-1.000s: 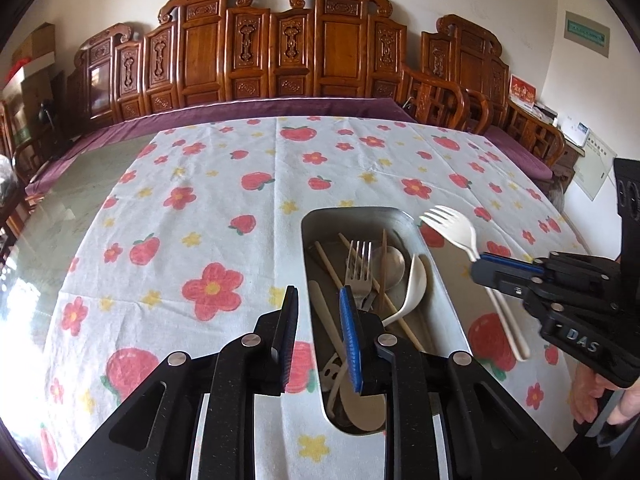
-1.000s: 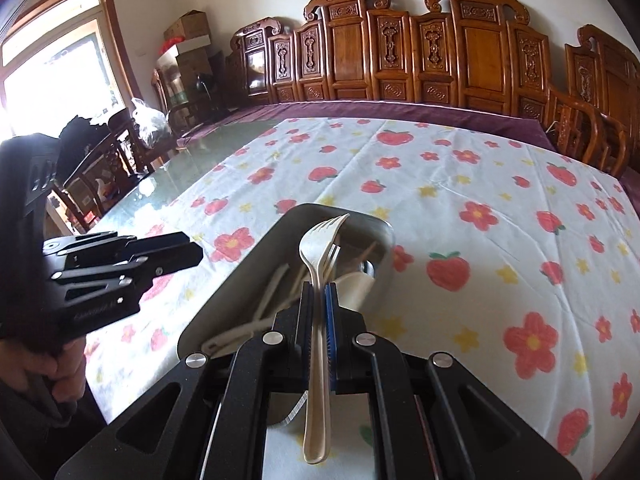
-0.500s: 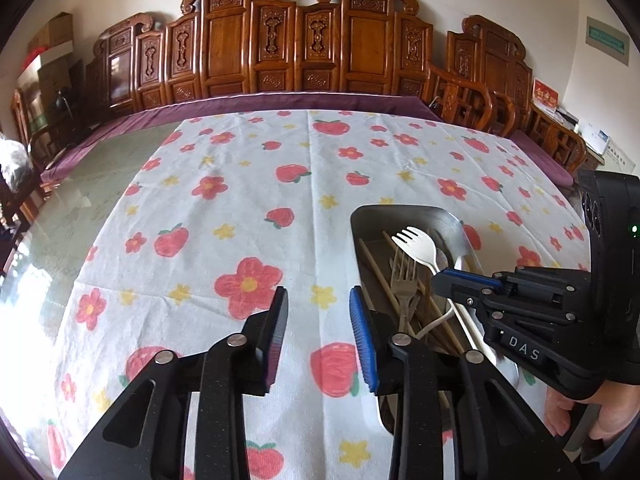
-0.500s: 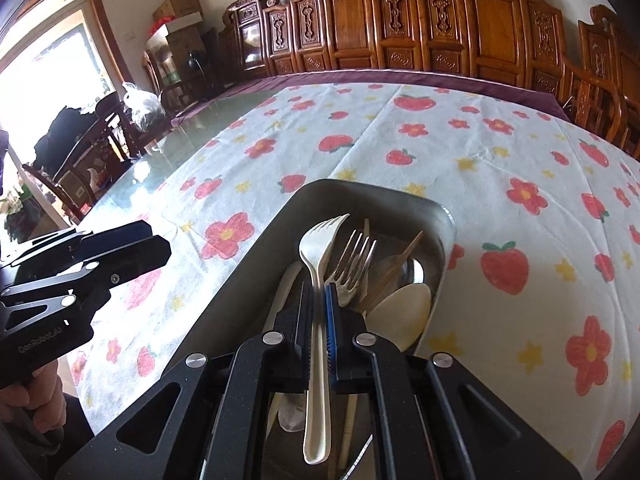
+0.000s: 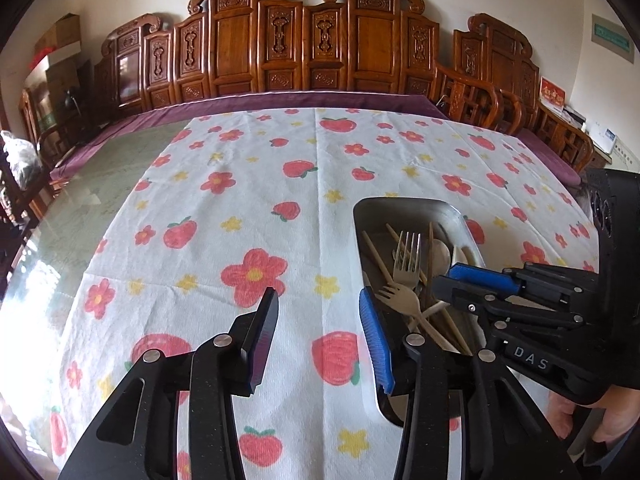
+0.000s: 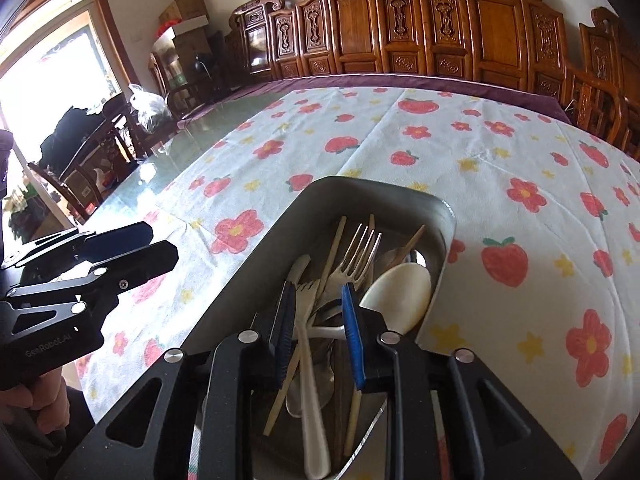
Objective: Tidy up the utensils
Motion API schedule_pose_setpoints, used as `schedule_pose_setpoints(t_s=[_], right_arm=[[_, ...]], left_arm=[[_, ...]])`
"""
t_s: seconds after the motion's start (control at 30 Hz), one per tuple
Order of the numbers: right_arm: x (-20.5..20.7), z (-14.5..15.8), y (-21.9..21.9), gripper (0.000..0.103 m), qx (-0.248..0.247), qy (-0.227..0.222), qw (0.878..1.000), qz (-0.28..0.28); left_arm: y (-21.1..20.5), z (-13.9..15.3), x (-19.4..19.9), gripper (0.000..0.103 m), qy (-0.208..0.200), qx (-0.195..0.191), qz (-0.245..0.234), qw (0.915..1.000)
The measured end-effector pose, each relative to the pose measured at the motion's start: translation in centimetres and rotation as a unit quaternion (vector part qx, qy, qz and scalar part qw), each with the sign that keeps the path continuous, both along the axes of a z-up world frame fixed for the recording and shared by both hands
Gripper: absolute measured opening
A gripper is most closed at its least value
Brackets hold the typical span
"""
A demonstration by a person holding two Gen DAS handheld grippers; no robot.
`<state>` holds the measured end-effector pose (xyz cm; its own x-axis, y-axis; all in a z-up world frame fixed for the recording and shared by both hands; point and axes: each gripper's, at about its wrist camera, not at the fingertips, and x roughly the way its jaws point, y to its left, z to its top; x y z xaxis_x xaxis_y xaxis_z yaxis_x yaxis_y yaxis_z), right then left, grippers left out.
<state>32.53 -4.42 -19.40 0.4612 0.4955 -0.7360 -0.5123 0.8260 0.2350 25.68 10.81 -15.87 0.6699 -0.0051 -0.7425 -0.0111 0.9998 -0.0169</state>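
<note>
Cream fork lies between right gripper's opening jaws.

Tray sits on cloth over bench, near front edge. In tray: metal fork, plastic fork, spoon, chopsticks, all lengthwise. Right tongs above tray w/ plastic fork between, opening. Left tongs over cloth just left of tray, opening, nothing between. Carved chairs behind bench.
</note>
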Motion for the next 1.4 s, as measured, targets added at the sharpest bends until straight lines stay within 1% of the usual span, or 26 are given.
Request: schedule_pose_setpoints(t_s=[0.1, 0.13, 0.17, 0.2, 0.23, 0.27, 0.3, 0.33, 0.4, 0.43, 0.5, 0.6, 0.73, 0.87, 1.03, 1.1, 1.3, 1.4], right_arm=[[-1.3, 1.3, -1.2, 0.026, -0.005, -0.017, 1.0, -0.01], [-1.8, 1.7, -1.7, 0.026, -0.005, -0.022, 1.0, -0.013], [-2.3, 2.2, -2.2, 0.026, -0.005, -0.026, 0.999, -0.017], [-3.1, 2.7, -2.9, 0.028, -0.006, -0.032, 0.999, -0.023], [-3.5, 3.1, -3.5, 0.03, -0.006, -0.035, 0.999, -0.027], [-4.1, 3.5, -4.0, 0.034, -0.008, -0.039, 0.999, -0.033], [-5.1, 4.0, -4.8, 0.042, -0.012, -0.046, 0.998, -0.041], [-5.7, 4.4, -5.3, 0.047, -0.015, -0.052, 0.997, -0.047], [-7.3, 5.2, -6.8, 0.067, -0.023, -0.064, 0.996, -0.065], [-7.9, 5.5, -7.4, 0.071, -0.025, -0.068, 0.995, -0.074], [-9.0, 6.0, -8.6, 0.086, -0.029, -0.07, 0.993, -0.092], [-10.9, 6.9, -10.7, 0.1, -0.036, -0.077, 0.989, -0.123], [-13.7, 7.8, -13.4, 0.1, -0.039, -0.082, 0.985, -0.15], [-16.2, 9.4, -15.0, 0.1, -0.034, -0.095, 0.981, -0.166], [-19.7, 13.0, -17.0, 0.1, -0.015, -0.131, 0.974, -0.186], [-21.4, 14.9, -17.5, 0.1, -0.01, -0.155, 0.969, -0.191], [-25.2, 19.9, -18.5, 0.1, 0.005, -0.218, 0.955, -0.202], [-26.5, 21.4, -18.9, 0.1, 0.009, -0.232, 0.951, -0.205]], left_arm=[[-0.7, 0.7, -1.2, 0.051, -0.009, 0.001, -0.003, 1.0], [-1.0, 1.0, -1.6, 0.051, -0.01, 0.0, -0.005, 0.9999], [-1.3, 1.1, -1.9, 0.058, -0.01, 0.0, -0.005, 0.9999], [-1.6, 1.4, -2.4, 0.068, -0.013, -0.001, -0.007, 0.9999], [-1.9, 1.7, -2.9, 0.072, -0.016, -0.002, -0.008, 0.9998], [-2.1, 1.8, -3.3, 0.077, -0.018, -0.003, -0.009, 0.9998], [-2.5, 2.0, -3.8, 0.08, -0.018, -0.004, -0.011, 0.9998], [-2.8, 2.1, -4.2, 0.082, -0.017, -0.004, -0.013, 0.9998], [-3.5, 2.4, -5.2, 0.089, -0.018, -0.006, -0.016, 0.9997], [-3.8, 2.5, -5.7, 0.091, -0.017, -0.007, -0.018, 0.9997], [-4.5, 2.7, -6.7, 0.095, -0.012, -0.011, -0.024, 0.9996], [-5.7, 3.2, -8.0, 0.095, -0.009, -0.006, -0.028, 0.9995], [-6.9, 4.6, -9.9, 0.095, -0.013, -0.003, -0.033, 0.9993], [-7.7, 6.6, -11.9, 0.095, -0.031, 0.009, -0.034, 0.9989], [-8.4, 9.8, -14.7, 0.095, -0.062, 0.017, -0.027, 0.9976], [-8.7, 10.9, -15.6, 0.095, -0.075, 0.019, -0.024, 0.9967], [-9.4, 14.6, -18.5, 0.095, -0.12, 0.006, -0.024, 0.9924], [-9.6, 16.1, -19.9, 0.095, -0.142, 0.004, -0.023, 0.9896]])
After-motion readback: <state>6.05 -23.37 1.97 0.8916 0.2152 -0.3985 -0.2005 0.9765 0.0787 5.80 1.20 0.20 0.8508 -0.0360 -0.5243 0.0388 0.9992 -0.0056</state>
